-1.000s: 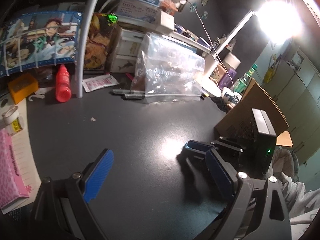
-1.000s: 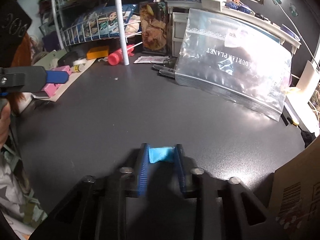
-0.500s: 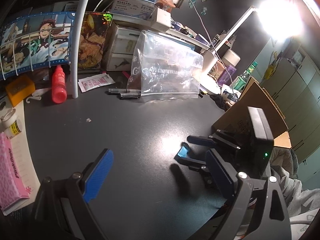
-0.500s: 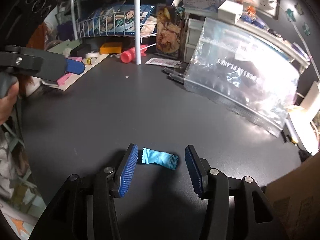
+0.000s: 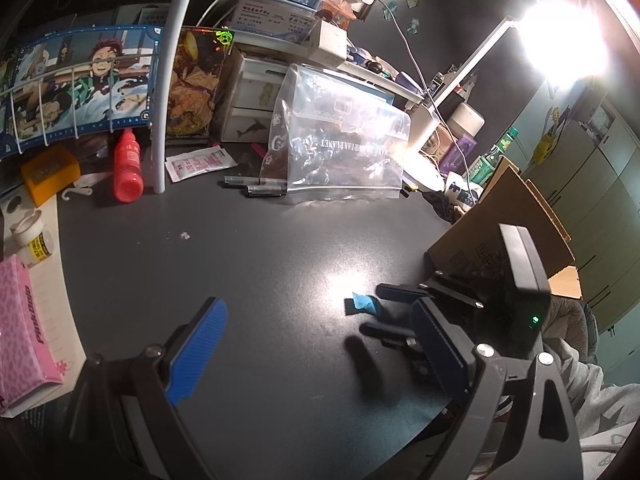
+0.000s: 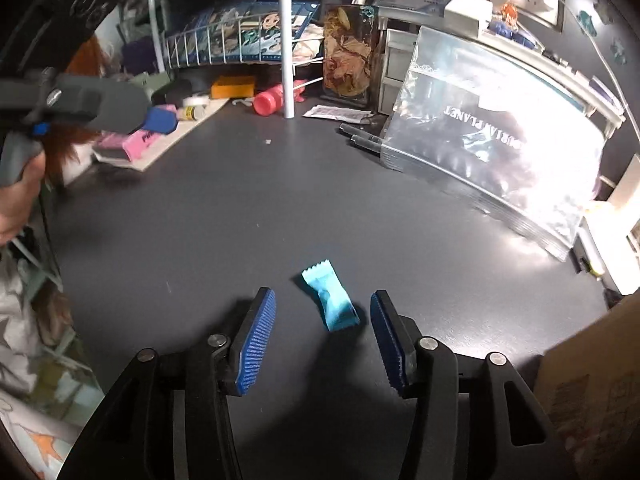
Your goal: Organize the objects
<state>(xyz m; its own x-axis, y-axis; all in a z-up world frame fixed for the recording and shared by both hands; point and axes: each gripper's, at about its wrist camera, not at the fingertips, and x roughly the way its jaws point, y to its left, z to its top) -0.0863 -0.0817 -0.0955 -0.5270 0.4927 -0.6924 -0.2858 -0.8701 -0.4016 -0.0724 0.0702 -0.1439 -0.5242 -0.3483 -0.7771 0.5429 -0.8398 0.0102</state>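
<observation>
Right gripper (image 6: 323, 334) spread wide, blue candy wrapper (image 6: 330, 300) loose between pads. Left gripper (image 5: 320, 354) wide, holding nothing. Clear bag (image 6: 496, 164) printed "PLANET"; pink box (image 5: 20, 328) reads "PinkDolo".

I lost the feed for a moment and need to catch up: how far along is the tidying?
Done: the blue candy lies flat on the dark desk, set between the open right gripper. In hand: nothing; the left gripper is open and empty too. Left: pens, red bottle and plastic bags look untouched.
</observation>
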